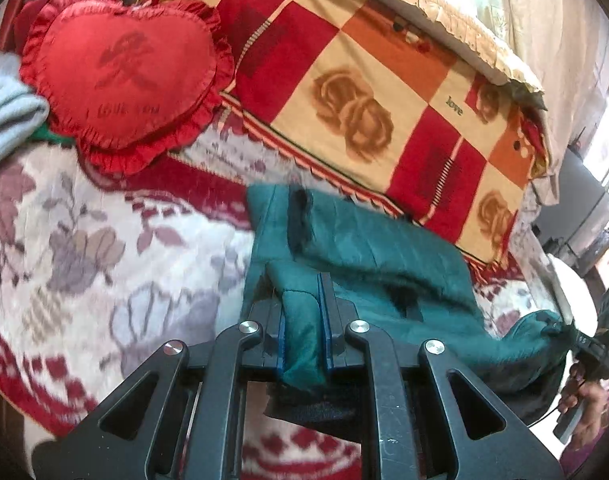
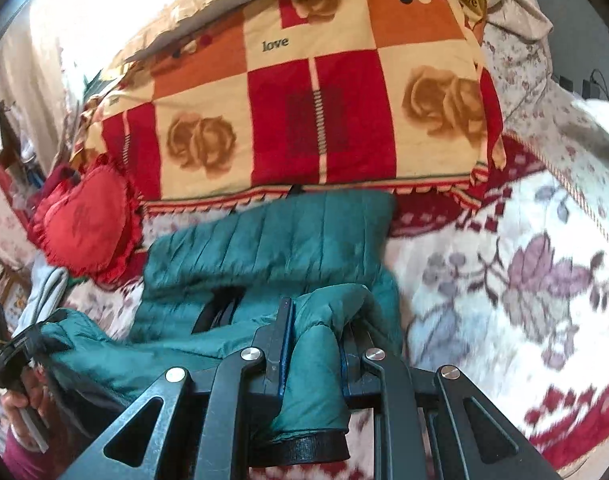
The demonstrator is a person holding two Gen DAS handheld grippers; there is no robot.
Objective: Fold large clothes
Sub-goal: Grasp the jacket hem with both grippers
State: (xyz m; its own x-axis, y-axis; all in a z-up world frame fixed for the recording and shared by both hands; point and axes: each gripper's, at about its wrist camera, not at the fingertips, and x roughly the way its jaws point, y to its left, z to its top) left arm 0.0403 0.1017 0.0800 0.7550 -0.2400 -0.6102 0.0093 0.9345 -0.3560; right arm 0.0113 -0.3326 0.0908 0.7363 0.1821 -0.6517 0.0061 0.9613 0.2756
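A teal quilted jacket (image 1: 380,252) lies on the floral blanket, in front of a checked rose-print blanket. My left gripper (image 1: 304,320) is shut on a teal sleeve end (image 1: 300,344) with a black cuff below the jaws. In the right wrist view the jacket (image 2: 288,236) spreads across the middle. My right gripper (image 2: 314,344) is shut on the other sleeve (image 2: 316,392), its black cuff hanging near the camera. Each gripper shows in the other's view: the right one at the far right (image 1: 596,336), the left one at the far left (image 2: 16,352), both holding teal fabric.
A red heart-shaped cushion (image 1: 124,80) (image 2: 84,224) lies at the left. The checked rose blanket (image 1: 376,92) (image 2: 304,108) is folded behind the jacket. The white and maroon floral blanket (image 1: 84,248) (image 2: 524,280) covers the bed. A grey cloth (image 1: 8,116) is at the far left.
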